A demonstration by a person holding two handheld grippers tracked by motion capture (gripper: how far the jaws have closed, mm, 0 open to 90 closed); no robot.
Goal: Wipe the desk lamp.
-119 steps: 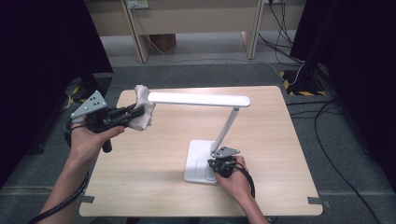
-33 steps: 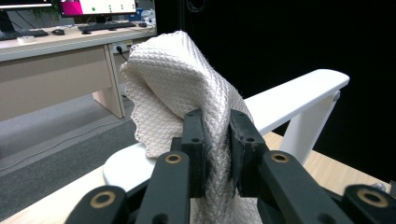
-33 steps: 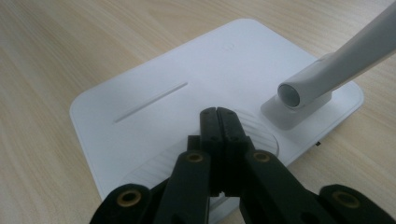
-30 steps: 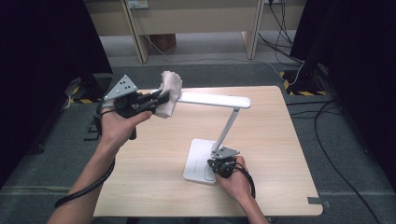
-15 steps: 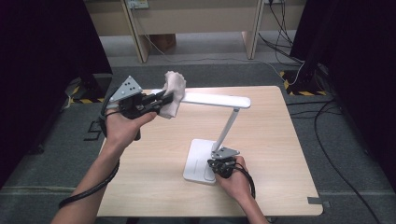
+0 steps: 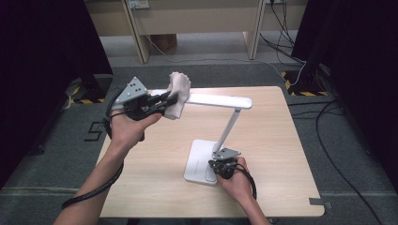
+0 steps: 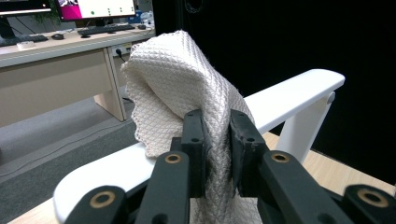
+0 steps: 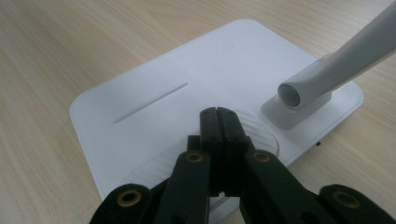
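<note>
Since four seconds ago, the left gripper (image 6: 165,101) has carried its cloth (image 6: 178,93) from the table's (image 6: 155,187) ten o'clock edge toward twelve, up to the lamp head's (image 6: 220,100) free end. Pale wood table bears a white desk lamp at centre, its base (image 6: 199,161) toward six o'clock. That bunched waffle cloth drapes on the head at eleven o'clock, pinched tight between the left tongs. Right gripper (image 6: 220,168) rests on the base, its tongs closed together, empty.
</note>
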